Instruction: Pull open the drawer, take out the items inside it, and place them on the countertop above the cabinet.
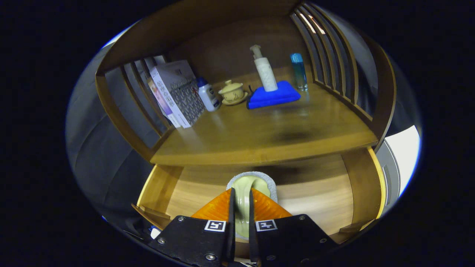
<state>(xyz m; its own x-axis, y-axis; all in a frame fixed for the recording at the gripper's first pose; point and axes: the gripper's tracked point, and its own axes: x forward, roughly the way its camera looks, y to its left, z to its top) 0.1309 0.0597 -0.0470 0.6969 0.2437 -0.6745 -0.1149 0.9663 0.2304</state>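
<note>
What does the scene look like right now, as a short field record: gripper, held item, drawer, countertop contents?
gripper: gripper fingers closed on a pale green handle, above the open drawer
held item: scrubbing brush with a grey pad head, handle between the fingers
drawer: drawer pulled open, wooden bottom bare where visible
countertop: countertop holds boxes, small white bottle, lidded teacup, blue cloth under a pump bottle, blue bottle
step: brush not yet on the countertop
</note>
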